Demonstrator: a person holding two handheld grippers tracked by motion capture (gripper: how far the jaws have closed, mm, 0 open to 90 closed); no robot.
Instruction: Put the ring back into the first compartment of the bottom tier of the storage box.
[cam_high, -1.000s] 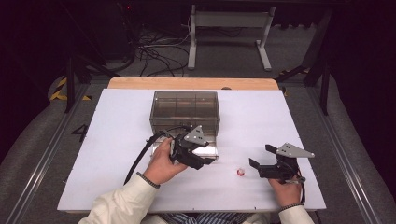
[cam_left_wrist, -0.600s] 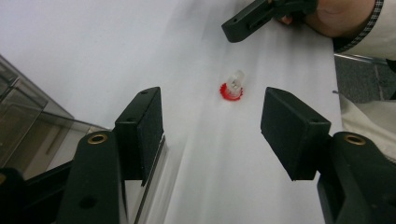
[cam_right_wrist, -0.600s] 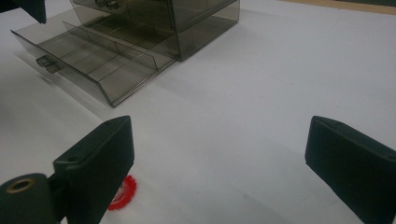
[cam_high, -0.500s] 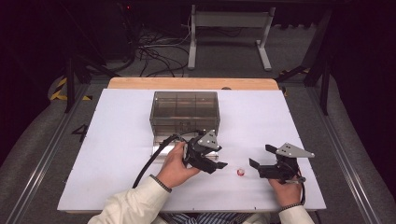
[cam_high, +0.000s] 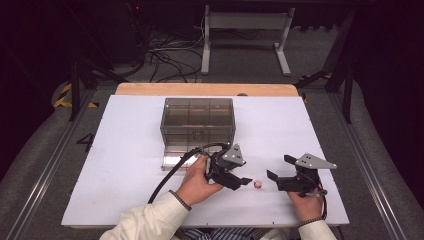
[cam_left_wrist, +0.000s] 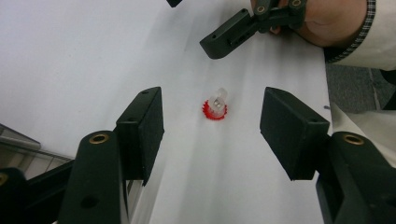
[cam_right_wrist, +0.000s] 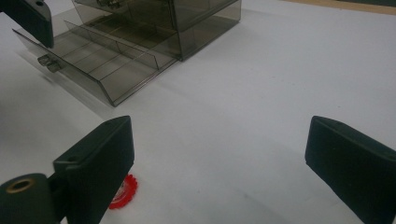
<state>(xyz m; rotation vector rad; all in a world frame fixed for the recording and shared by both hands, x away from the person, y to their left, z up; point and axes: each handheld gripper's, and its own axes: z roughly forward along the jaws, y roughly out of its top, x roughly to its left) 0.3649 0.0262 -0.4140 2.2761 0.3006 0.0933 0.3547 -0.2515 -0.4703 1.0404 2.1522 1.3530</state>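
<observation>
My left gripper: jaws parted about halfway, nothing gripped, tips low over white desk. Small red gear with clear hub lies on desk just ahead of my left jaws, in line with gap, untouched. My right gripper: jaws spread wide, holding nothing; gear just beside its left jaw, partly hidden behind it. Farther off, smoky clear drawer box, bottom drawer pulled out, dividers visible.
</observation>
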